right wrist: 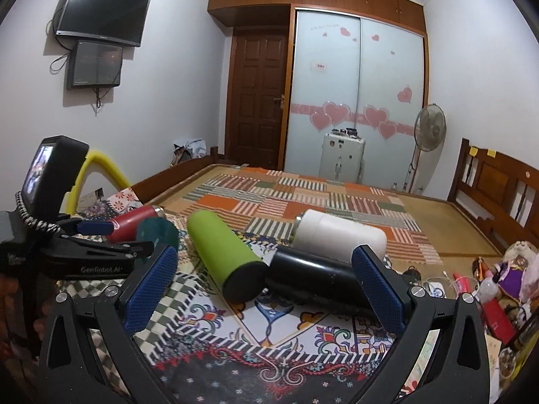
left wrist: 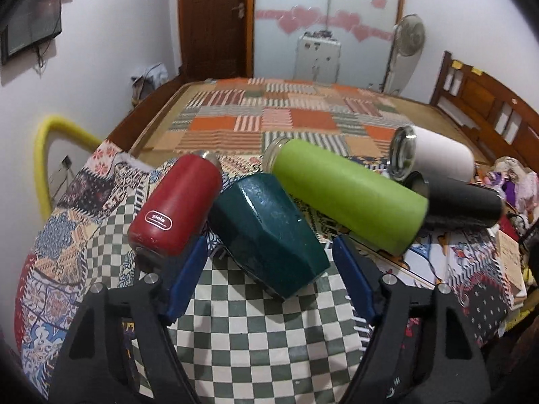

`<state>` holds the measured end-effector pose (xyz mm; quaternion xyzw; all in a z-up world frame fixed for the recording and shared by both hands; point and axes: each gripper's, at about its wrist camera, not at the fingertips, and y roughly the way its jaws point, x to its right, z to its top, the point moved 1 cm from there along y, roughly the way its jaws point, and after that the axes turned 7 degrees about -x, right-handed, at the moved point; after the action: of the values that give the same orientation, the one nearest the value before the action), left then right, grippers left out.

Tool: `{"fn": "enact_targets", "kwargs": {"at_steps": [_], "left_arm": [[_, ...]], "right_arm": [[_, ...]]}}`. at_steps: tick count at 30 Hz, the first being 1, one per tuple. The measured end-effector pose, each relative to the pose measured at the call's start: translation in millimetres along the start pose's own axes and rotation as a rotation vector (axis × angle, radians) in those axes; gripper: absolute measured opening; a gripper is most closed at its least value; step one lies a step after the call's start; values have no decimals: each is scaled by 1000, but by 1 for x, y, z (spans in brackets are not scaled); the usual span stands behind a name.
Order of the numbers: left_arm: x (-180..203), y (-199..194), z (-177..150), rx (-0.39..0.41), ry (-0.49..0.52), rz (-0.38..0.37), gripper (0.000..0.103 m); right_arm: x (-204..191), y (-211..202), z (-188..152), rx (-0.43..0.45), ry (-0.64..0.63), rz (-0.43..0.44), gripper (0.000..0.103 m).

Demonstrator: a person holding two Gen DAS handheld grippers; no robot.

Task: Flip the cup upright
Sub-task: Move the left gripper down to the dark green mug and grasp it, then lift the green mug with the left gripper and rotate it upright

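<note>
Left to right, then:
Red cup: a red metal cylinder with a white oval label lies on its side at the far left of the row, its base toward the left wrist camera, steel neck pointing away.
Teal cup: a dark teal faceted cup lies on its side just right of the red one, on the green-and-white checked part of the patchwork-covered table.
Left tool: the left tool has its blue-padded fingers spread wide; the teal cup's near end sits between them, and I cannot tell whether either pad touches it.
Green cup: a lime-green cylinder lies on its side, dark base toward the right wrist camera.
Black cup: a black cylinder lies sideways, just beside the green one's base.
White cup: a white cylinder lies behind the black one.
Right tool: the right tool is spread wide and holds nothing; the green and black cups lie ahead of it.
</note>
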<state>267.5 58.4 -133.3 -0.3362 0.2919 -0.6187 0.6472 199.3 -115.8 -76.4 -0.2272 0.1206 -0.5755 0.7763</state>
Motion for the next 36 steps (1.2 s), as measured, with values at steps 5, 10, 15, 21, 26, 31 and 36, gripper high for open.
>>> {"fn": "enact_targets", "kwargs": {"at_steps": [5,10,15,21,26,31,36], "left_arm": [[0,20,6,-86,-55,3,78],[2,37,12,-147,-90,6,78],[5,46,19,-158,-112,26,78],[-1,67,27,-219,-143,23,76],[-1,70,29,-214,-128,21,74],[6,63,25,-224,-59,15,73],[16,38,13,-213,18,11,72]], "right_arm": [[12,0,1,11,18,3,103],[27,4,0,22,54,19,103],[36,7,-3,22,81,44,103],[40,11,-6,28,88,50,103],[45,12,-10,19,102,54,103],[48,11,-15,14,96,43,103],[51,4,-14,28,105,42,103]]}}
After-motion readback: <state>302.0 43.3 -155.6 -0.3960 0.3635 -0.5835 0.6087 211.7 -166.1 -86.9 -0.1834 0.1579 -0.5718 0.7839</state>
